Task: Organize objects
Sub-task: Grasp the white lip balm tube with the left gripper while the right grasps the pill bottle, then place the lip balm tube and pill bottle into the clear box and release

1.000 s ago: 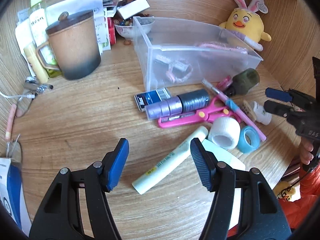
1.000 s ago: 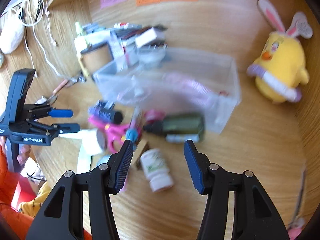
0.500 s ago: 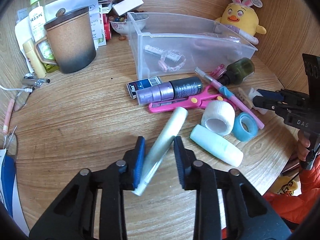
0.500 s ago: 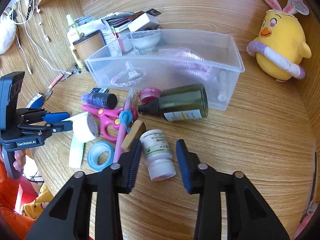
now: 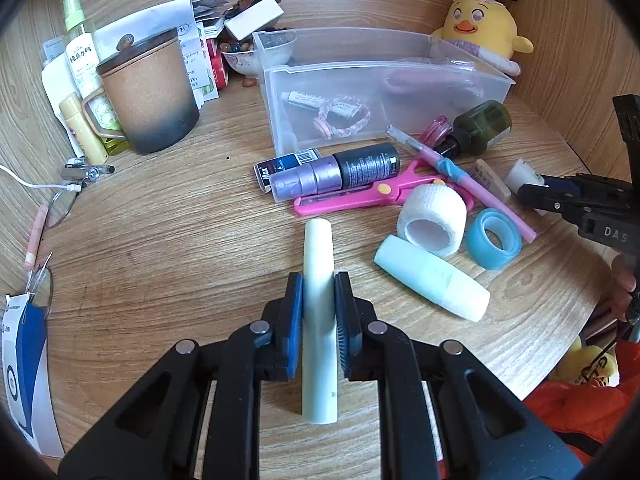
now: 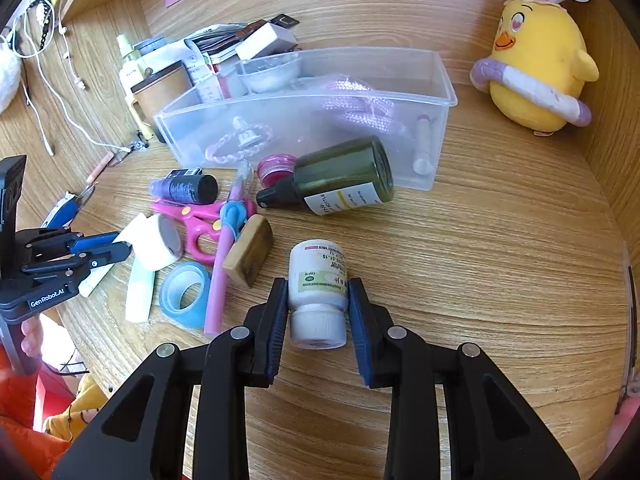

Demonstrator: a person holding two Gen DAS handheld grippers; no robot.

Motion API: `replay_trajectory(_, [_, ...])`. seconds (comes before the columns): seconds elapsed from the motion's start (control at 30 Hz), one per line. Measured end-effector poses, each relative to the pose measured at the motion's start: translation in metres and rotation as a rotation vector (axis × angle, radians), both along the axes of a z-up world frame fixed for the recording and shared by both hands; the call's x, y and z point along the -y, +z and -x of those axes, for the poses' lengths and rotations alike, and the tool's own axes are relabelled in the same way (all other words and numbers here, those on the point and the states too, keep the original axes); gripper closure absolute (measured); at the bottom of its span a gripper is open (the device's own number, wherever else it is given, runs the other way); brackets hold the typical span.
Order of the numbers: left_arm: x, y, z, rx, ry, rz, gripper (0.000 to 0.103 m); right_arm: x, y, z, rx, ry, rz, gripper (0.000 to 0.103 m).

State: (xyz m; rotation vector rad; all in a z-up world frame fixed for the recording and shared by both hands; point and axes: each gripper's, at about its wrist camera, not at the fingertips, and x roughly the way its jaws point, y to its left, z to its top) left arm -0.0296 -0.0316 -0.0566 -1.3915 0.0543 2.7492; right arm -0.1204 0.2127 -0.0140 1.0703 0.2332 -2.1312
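Observation:
My left gripper (image 5: 319,304) is shut on a pale green tube (image 5: 318,264) that points away along the fingers. My right gripper (image 6: 318,304) is shut on a white pill bottle (image 6: 318,280), cap toward the camera. A clear plastic bin (image 5: 384,92) stands beyond, holding a bracelet and small tubes; it also shows in the right wrist view (image 6: 312,112). Loose on the wooden table lie pink scissors (image 5: 360,196), a purple and black bottle (image 5: 336,176), a white tape roll (image 5: 434,220), a blue tape roll (image 5: 494,240), a mint tube (image 5: 432,280) and a dark green bottle (image 6: 340,182).
A brown lidded mug (image 5: 146,96) and a pile of papers and bottles stand at the back left. A yellow chick plush (image 6: 536,64) sits at the back right by the wooden wall. Glasses and a cable (image 5: 60,200) lie at the left edge.
Both grippers went from open to shut: the left closed on the pale green tube, which turned in line with the fingers; the right closed on the white pill bottle.

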Motion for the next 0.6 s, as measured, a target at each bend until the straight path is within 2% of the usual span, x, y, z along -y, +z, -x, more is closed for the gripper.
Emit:
replay_trajectory(0.2, [0.008, 0.012, 0.002, -0.027, 0.031, -0.052, 0.088, -0.006, 0.016, 0.001, -0.037, -0.018, 0.035, 0.076])
replay_trajectory(0.43, [0.015, 0.053, 0.002, -0.156, 0.054, -0.106, 0.088, -0.008, 0.050, 0.003, -0.116, -0.025, 0.103, 0.076])
replay_trajectory(0.6, [0.015, 0.077, 0.013, -0.232, 0.050, -0.115, 0.088, -0.002, 0.071, 0.006, -0.164, -0.027, 0.156, 0.076])
